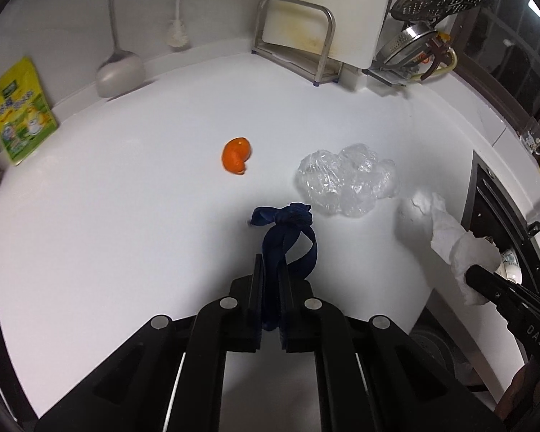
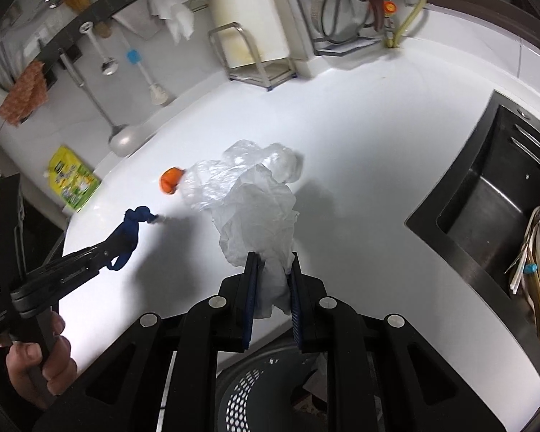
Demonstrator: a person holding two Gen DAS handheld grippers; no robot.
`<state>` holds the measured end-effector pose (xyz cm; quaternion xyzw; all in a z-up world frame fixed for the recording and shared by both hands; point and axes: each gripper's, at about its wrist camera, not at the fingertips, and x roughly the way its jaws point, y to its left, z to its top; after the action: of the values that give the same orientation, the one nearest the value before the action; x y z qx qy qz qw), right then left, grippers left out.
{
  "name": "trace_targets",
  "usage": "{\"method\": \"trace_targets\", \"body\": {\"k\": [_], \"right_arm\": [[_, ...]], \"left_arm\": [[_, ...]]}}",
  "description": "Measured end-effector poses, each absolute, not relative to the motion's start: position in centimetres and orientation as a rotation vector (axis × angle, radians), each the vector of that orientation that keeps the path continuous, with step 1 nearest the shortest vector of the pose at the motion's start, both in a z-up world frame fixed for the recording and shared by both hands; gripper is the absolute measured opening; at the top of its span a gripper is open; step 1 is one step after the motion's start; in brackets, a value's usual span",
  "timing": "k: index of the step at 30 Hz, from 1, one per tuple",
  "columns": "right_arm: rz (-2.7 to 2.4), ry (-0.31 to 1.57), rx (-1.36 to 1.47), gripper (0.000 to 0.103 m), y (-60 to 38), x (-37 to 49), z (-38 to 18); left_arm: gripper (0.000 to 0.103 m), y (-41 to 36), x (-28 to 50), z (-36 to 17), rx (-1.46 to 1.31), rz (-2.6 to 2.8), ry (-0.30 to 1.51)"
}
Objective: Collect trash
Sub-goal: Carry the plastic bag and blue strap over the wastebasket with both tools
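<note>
My left gripper [image 1: 270, 270] is shut on a knotted dark blue ribbon [image 1: 288, 230] and holds it just above the white counter [image 1: 126, 216]; the ribbon also shows in the right wrist view [image 2: 129, 232]. My right gripper [image 2: 273, 264] is shut on a crumpled white paper tissue [image 2: 259, 216], which shows at the right of the left wrist view [image 1: 457, 248]. An orange peel [image 1: 236, 155] and a crumpled clear plastic wrap [image 1: 345, 180] lie on the counter beyond both grippers.
A grey perforated bin [image 2: 262, 392] sits below the counter edge under my right gripper. A steel sink [image 2: 493, 208] with dishes is at the right. A cutting board rack [image 1: 295, 36], a ladle [image 1: 118, 72], a yellow-green pouch [image 1: 19, 111] and a dish rack [image 1: 428, 28] line the back wall.
</note>
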<state>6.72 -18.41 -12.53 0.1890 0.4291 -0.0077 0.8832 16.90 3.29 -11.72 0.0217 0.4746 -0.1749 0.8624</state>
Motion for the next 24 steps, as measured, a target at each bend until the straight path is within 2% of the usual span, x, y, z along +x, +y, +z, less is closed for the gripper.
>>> {"method": "trace_targets", "body": {"k": [9, 24], "right_arm": [[0.139, 0.902, 0.291, 0.016, -17.0, 2.8, -10.1], [0.305, 0.905, 0.202, 0.016, -18.9, -4.2, -8.3]], "left_arm": [[0.007, 4.7, 10.3, -8.8, 0.015, -0.237, 0.959], [0.007, 1.7, 0.7, -6.8, -0.034, -0.145, 0.934]]}}
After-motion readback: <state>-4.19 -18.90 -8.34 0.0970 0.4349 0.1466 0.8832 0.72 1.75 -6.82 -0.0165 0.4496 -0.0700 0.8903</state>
